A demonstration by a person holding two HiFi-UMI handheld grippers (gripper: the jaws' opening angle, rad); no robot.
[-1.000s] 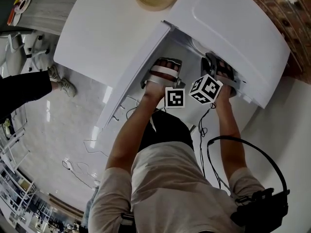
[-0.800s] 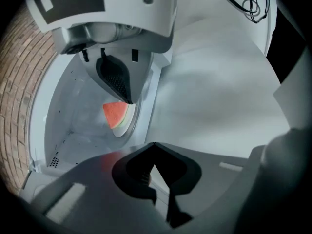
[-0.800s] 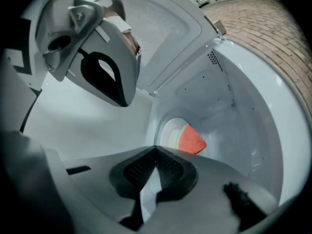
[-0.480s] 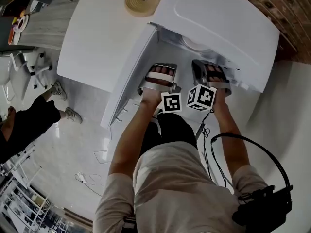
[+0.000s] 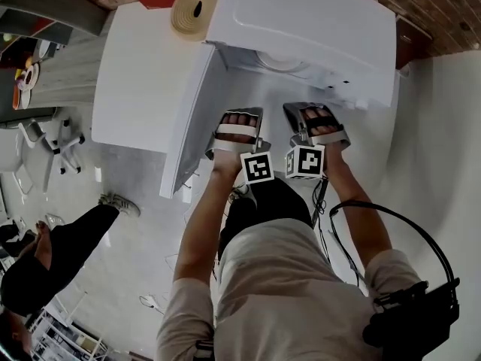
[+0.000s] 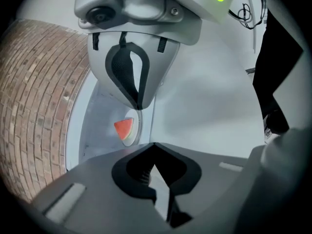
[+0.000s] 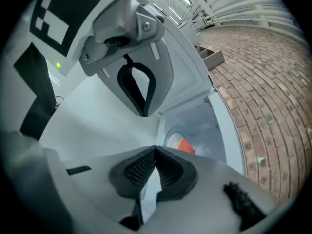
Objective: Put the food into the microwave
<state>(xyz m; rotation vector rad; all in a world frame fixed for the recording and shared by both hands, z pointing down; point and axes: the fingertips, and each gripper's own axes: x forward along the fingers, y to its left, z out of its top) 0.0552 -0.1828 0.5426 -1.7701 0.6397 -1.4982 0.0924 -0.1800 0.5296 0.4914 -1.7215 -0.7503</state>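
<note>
So here's where you're at: the red watermelon wedge [image 6: 124, 128] is already sitting on its round white plate [image 7: 174, 138] deep inside the boxy white microwave [image 5: 301, 21]. It's straight ahead of both tongs and well apart from their tips. You can see it through the gap in each gripper view, and it looks parked about mid-cavity, which is where you'd want it so the door can swing past.

Your left tongs [image 6: 146, 126] have their jaws parted with nothing between them, just the view into the oven. Same with your right tongs [image 7: 151, 131]: jaws spread and empty. So neither one is holding anything, and both hang side by side just in front of the opening, pointed in.

The white microwave door [image 5: 192, 111] stands swung wide open off to the left of your left tongs, out over the edge of the white counter [image 5: 143, 74]. My guess is the placing part is basically done, since the food's in. If you want to finish it off properly, the left tongs are the obvious pick for pushing that door shut because they're right next to it. Just make sure both sets of tongs are out of the doorway first, or the door's gonna clip them.
</note>
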